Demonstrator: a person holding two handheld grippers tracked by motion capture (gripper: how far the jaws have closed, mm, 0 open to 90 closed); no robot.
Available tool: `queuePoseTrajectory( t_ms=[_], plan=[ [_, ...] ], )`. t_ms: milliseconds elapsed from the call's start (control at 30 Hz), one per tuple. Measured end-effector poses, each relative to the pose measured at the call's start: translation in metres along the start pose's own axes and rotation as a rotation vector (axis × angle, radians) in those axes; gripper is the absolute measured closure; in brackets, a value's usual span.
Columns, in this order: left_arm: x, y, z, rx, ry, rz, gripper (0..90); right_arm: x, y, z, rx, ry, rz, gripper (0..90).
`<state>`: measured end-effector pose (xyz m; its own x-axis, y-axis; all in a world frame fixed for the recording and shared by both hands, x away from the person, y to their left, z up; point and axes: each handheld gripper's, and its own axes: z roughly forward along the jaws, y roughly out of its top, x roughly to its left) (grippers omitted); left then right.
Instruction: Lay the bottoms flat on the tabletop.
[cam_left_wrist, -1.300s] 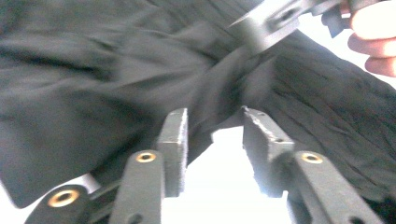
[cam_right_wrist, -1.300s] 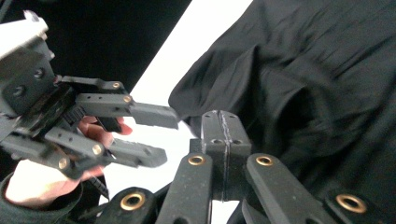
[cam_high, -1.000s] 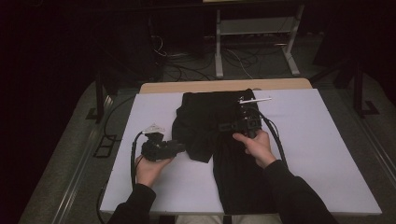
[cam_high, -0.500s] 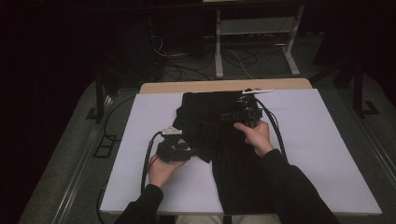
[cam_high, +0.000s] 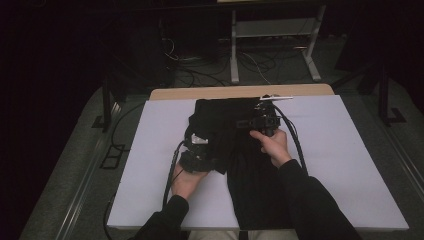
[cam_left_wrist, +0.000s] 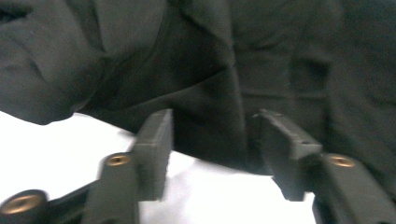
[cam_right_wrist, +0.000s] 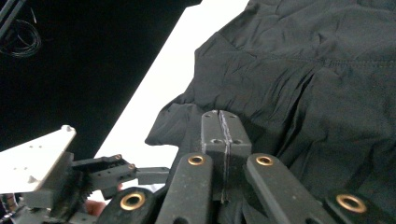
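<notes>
Since the earlier frame, the left tool (cam_high: 200, 150) has slid across the white table (cam_high: 350, 165) from bare surface to the near-left edge of the black garment (cam_high: 235, 130), and its jaws have been closing; in the left gripper view they stand partly apart, astride the garment's hem, the pads not yet pressing on cloth. The right tool (cam_high: 262, 121) rests on the garment's far right part, its jaws shut tight, seemingly pinching a fold of the cloth at their tips in the right gripper view. The garment lies mid-table, its long axis running from the person toward the far edge, its wider bunched part at the far end. From the left tool, the garment's edge lies straight ahead, touching distance, so this hand is nearer that corner.
</notes>
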<state>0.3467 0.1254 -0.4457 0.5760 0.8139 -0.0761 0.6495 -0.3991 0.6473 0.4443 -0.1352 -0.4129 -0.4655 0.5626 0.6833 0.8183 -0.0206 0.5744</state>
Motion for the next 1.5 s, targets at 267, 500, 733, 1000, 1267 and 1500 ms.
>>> queuePoseTrajectory(
  t_ms=[267, 500, 733, 1000, 1267, 1500],
  plan=[
    [0.02, 0.005, -0.015, 0.03, -0.141, 0.015, 89.2, 0.002, 0.0, -0.003, 0.038, 0.005, -0.024, 89.3],
    [0.054, 0.006, -0.062, 0.11, -0.279, 0.06, 89.3, 0.023, -0.009, -0.005, 0.128, 0.048, -0.091, 89.3],
    [0.076, -0.01, -0.095, 0.182, -0.319, 0.08, 89.2, 0.05, -0.04, -0.002, 0.223, 0.117, -0.135, 89.3],
    [0.081, -0.043, -0.102, 0.286, -0.359, 0.098, 89.2, 0.068, -0.091, 0.014, 0.381, 0.166, -0.174, 89.3],
    [0.085, -0.054, -0.101, 0.321, -0.369, 0.108, 89.1, 0.075, -0.122, 0.026, 0.487, 0.188, -0.182, 89.3],
    [0.087, -0.059, -0.099, 0.331, -0.364, 0.131, 89.0, 0.079, -0.145, 0.036, 0.536, 0.216, -0.182, 89.3]
  ],
)
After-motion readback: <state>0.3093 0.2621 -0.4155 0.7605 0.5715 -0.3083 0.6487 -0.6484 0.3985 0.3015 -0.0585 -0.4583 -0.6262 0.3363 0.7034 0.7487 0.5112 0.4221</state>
